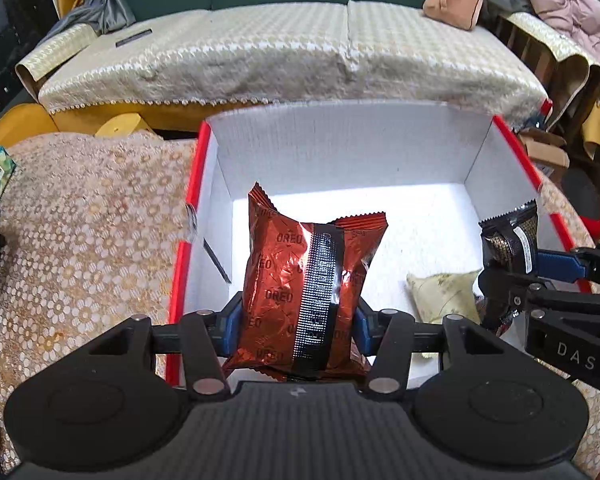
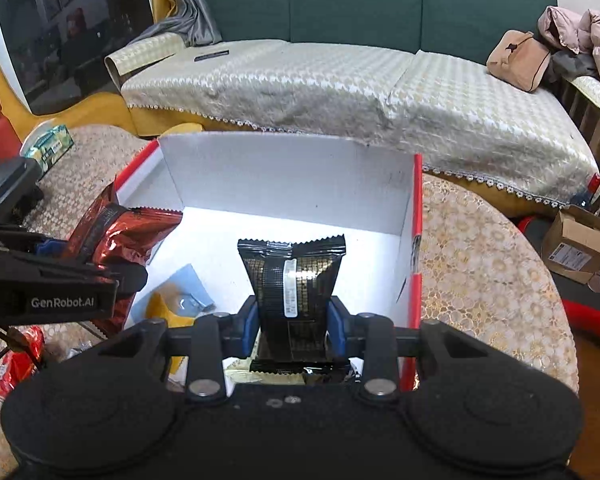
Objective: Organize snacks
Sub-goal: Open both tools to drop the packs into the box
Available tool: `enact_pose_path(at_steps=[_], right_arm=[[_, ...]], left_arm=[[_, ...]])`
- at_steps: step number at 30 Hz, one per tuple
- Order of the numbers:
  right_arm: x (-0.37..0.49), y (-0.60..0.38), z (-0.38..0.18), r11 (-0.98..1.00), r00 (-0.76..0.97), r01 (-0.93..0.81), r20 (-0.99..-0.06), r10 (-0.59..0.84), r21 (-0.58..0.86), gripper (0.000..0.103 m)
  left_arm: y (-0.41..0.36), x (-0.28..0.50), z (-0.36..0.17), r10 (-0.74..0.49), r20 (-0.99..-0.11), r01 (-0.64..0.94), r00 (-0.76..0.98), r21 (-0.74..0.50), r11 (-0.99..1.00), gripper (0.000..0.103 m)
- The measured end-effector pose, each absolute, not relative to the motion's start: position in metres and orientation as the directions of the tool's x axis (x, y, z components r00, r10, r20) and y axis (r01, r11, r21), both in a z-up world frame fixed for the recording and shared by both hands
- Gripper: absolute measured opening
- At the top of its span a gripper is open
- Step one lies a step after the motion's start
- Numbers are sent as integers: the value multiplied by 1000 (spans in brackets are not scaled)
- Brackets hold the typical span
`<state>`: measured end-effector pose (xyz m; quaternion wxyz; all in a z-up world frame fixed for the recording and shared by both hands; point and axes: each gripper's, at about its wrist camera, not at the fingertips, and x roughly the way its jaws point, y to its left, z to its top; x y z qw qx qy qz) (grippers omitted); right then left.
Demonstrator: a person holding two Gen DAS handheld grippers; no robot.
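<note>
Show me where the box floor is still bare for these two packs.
Bare white floor runs along the box's far wall and right side. The near end is crowded: a pale packet and a blue-and-yellow packet lie below the red pack and black pack.

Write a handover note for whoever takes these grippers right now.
Left hand-held gripper: shut on the red Oreo bag, held over the box.
Right hand-held gripper: shut on the black bag, also over the box.
Done: a pale packet and a blue-yellow packet lie on the box floor.
Left: release both bags into the box; red packets remain on the table beside it.
</note>
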<state>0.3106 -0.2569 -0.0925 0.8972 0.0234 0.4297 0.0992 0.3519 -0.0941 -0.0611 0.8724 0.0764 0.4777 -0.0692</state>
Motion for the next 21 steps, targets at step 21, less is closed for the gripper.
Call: enact_pose_path(at_steps=[21], right_arm=[[309,-258,-88,976,625,-163,-751,213,142,37]], left_arm=[[-91,336,-51,-60,-831,193,553,58,979,69]])
